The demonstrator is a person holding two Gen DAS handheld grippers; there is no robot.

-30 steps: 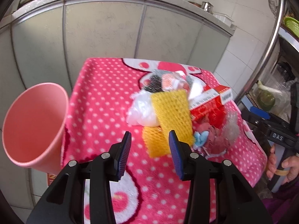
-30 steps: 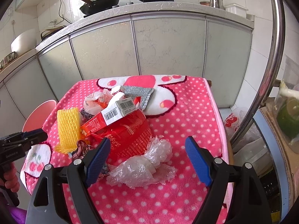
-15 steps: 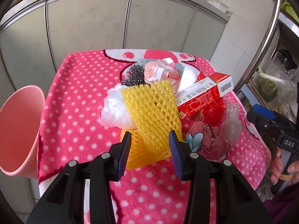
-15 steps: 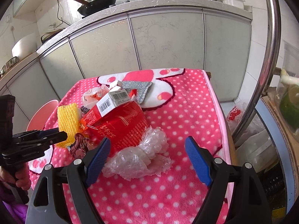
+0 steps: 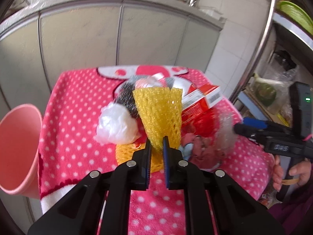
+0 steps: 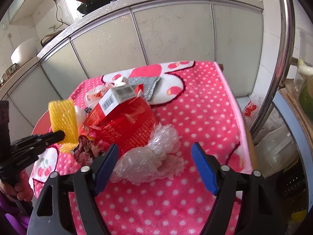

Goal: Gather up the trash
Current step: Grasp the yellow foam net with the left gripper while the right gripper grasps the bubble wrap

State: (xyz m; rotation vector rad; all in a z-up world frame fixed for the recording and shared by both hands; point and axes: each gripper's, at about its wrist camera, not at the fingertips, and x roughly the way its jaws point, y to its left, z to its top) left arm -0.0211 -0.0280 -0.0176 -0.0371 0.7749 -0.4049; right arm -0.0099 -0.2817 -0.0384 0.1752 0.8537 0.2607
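On the pink polka-dot cloth (image 6: 205,107) lies a heap of trash. My left gripper (image 5: 156,143) is closing, its pads pinching the lower edge of a yellow foam net (image 5: 158,113), which stands up from the pile. The right wrist view shows that net (image 6: 62,117) held in the left gripper (image 6: 56,136). My right gripper (image 6: 155,146) straddles a wad of clear bubble wrap (image 6: 148,156). Its jaws are closing and the pads are still apart from the wrap. Behind the wrap lie a red bag (image 6: 129,127) and a red-and-white carton (image 6: 115,98).
A pink plastic bin (image 5: 17,146) stands off the cloth's left edge. A white plastic ball (image 5: 115,125), a second yellow net (image 5: 125,152), a crumpled pink wrapper (image 5: 201,148) and a silver scouring pad (image 6: 144,84) lie in the pile. Grey cabinets stand behind, a steel pole at right.
My left gripper moved in over the pile and its jaws closed from wide open onto the yellow net. The right jaws narrowed slightly around the bubble wrap.
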